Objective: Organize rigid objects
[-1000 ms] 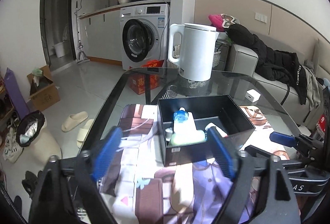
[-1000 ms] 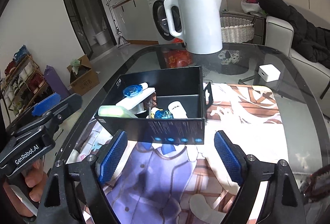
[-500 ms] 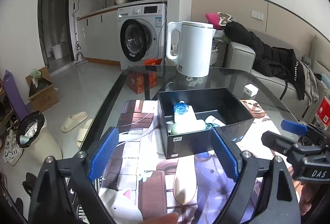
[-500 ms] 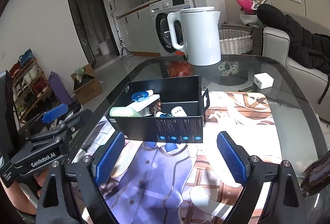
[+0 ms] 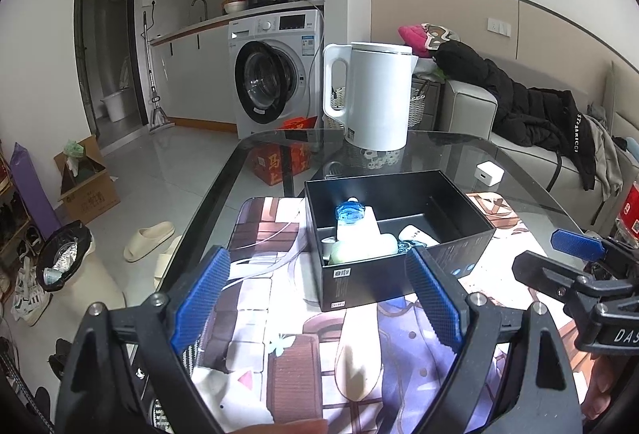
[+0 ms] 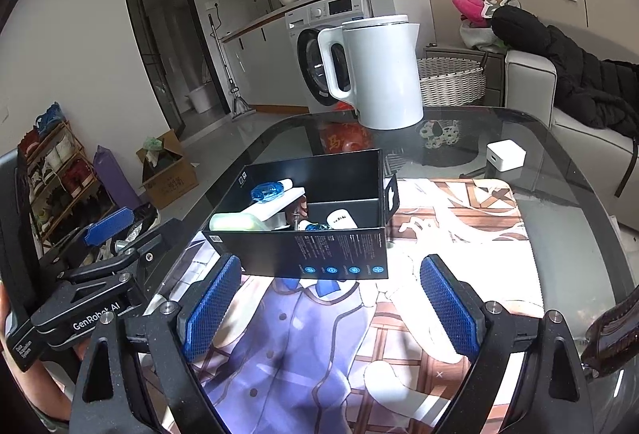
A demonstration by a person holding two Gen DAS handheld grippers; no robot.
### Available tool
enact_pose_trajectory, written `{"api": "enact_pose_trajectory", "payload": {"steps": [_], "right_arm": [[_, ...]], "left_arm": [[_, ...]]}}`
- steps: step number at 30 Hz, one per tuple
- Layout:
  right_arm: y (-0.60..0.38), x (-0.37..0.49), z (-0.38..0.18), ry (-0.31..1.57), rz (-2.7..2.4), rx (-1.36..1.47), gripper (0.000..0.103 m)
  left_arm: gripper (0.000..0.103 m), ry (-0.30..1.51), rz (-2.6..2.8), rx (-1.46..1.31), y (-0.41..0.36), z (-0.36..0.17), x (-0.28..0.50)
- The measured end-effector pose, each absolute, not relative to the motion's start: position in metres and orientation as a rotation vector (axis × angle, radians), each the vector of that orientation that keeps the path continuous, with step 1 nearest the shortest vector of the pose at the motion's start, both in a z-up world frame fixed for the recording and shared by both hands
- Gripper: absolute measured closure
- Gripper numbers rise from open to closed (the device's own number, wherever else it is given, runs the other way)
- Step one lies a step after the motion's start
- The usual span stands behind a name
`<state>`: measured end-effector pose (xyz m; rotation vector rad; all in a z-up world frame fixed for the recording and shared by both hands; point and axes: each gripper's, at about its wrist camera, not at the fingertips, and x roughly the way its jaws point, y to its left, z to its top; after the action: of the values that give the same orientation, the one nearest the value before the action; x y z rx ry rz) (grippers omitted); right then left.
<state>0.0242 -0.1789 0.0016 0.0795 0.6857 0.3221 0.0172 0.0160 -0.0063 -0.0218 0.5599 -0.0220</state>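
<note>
Presently both of my claws stand wide apart and hold nothing. The left claw (image 5: 317, 294) hangs short of the near corner of the black box (image 5: 451, 230); the right claw (image 6: 333, 304) sits before the box's long printed side, its jaws having just been opening, with only the picture mat (image 6: 303, 346) between them.

Location of goods: all the small items I can see lie inside the box, which rests on the mat on the glass table (image 5: 447, 150).

Count, as far as visible:
- one black box
- one pale green bottle (image 6: 235, 221), lying down
- one white flat piece (image 6: 281, 204) resting across it
- two blue faceted caps, one up high (image 6: 266, 191), one low (image 6: 317, 227)
- one white tube (image 6: 340, 219)
- one white kettle (image 6: 381, 74)
- one white cube (image 6: 505, 155), outside the box

Other items may be hidden behind the box wall.

Risks, in my judgement:
- The box looks light; a claw nudging its wall could slide it over the mat.
- The white piece sits loosely on the bottle and could tip if the box is jolted.
- The table edge is close on my left side; anything dropped there could fall to the floor.
- My two claws are near each other and could collide.
</note>
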Motion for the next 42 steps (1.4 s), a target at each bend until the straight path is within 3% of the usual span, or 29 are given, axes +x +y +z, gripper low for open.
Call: {"api": "enact_pose_trajectory", "payload": {"steps": [13,27,42], "right_arm": [[-0.182,0.018,0.010,0.628,0.318,0.075,0.010],[-0.184,-0.008,0.035,0.428,0.302,0.049,0.010],[-0.185,-0.006,0.032,0.434,0.310,0.052,0.008]], "left_arm": [[0.013,0.490,-0.018,-0.053,0.022,0.005,0.008],[0.013,0.404,0.001,-0.058,0.024,0.015,-0.003],[0.013,0.411,-0.002,-0.063,0.024,0.016,-0.005]]}}
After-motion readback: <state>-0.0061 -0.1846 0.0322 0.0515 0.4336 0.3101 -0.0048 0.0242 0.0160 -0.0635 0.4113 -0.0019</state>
